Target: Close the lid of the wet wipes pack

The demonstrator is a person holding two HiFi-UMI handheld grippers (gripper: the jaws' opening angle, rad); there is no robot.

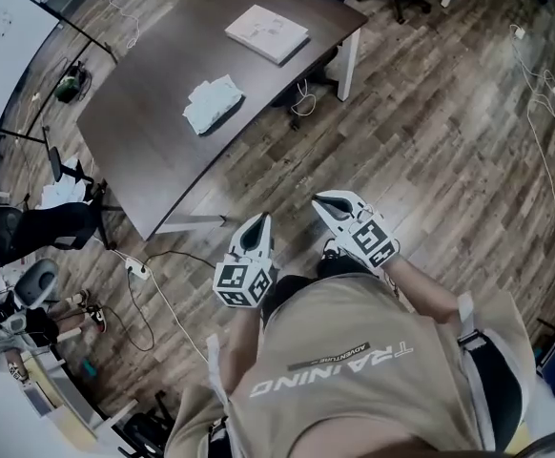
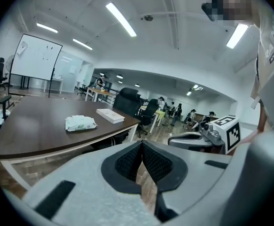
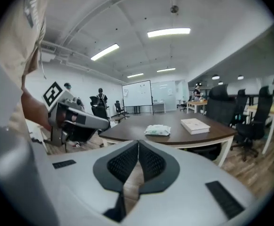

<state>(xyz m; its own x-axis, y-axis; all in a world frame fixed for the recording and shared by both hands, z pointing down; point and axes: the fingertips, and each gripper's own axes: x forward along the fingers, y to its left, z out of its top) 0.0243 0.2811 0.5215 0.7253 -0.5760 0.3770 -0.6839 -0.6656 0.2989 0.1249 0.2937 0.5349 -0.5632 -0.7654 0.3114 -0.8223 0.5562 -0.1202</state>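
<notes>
The wet wipes pack (image 1: 213,104) is a white soft packet lying on the dark brown table (image 1: 154,151), well ahead of me. It also shows as the wipes pack (image 2: 80,123) in the left gripper view and the wipes pack (image 3: 157,130) in the right gripper view, far off. My left gripper (image 1: 257,227) and right gripper (image 1: 327,204) are held close to my body over the wooden floor, short of the table. Both are shut with nothing between the jaws, whose pads meet at the tips. I cannot tell how the pack's lid stands.
A white flat box (image 1: 267,32) lies on the table's far end. Office chairs (image 1: 39,225) and cables (image 1: 144,275) are at the left on the floor. A whiteboard (image 1: 6,36) stands far left. People sit at distant desks (image 2: 170,111).
</notes>
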